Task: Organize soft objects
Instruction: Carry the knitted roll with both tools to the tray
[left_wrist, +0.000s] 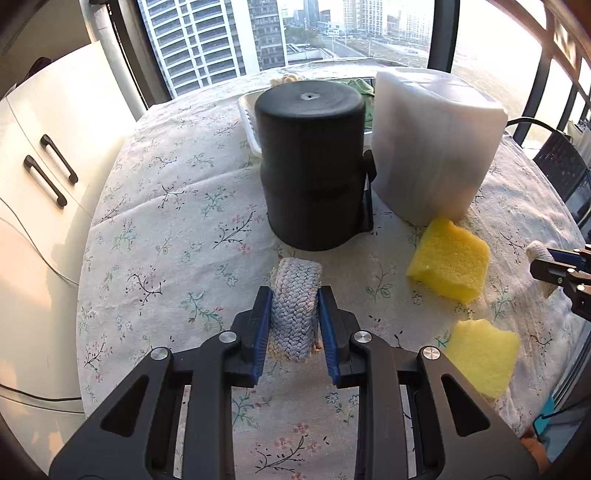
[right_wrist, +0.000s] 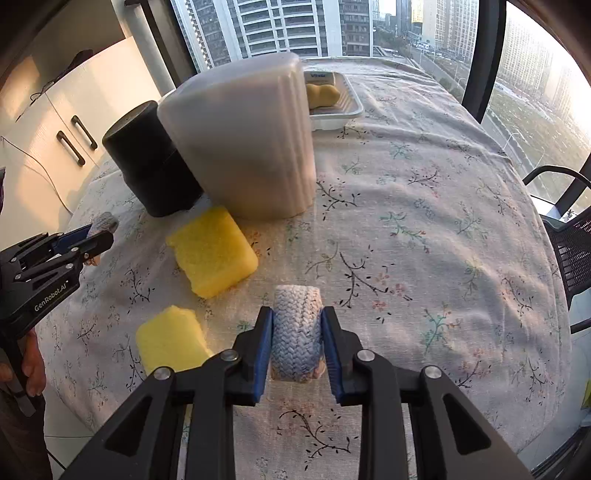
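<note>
Both grippers, left (left_wrist: 294, 318) and right (right_wrist: 296, 334), each clamp one braided rope piece beside two yellow sponges (left_wrist: 448, 259).

A black cylinder (left_wrist: 312, 162) stands just beside a frosted white container (left_wrist: 436, 144) on the floral tablecloth (right_wrist: 424, 221).

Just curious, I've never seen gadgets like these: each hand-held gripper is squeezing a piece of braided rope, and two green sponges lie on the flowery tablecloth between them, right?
Nearly. The sponges are yellow, not green: the right wrist view shows one yellow sponge and a second yellow sponge. The rest holds: the left hand-held gripper and the right hand-held gripper each squeeze braided rope on the flowery tablecloth.
</note>
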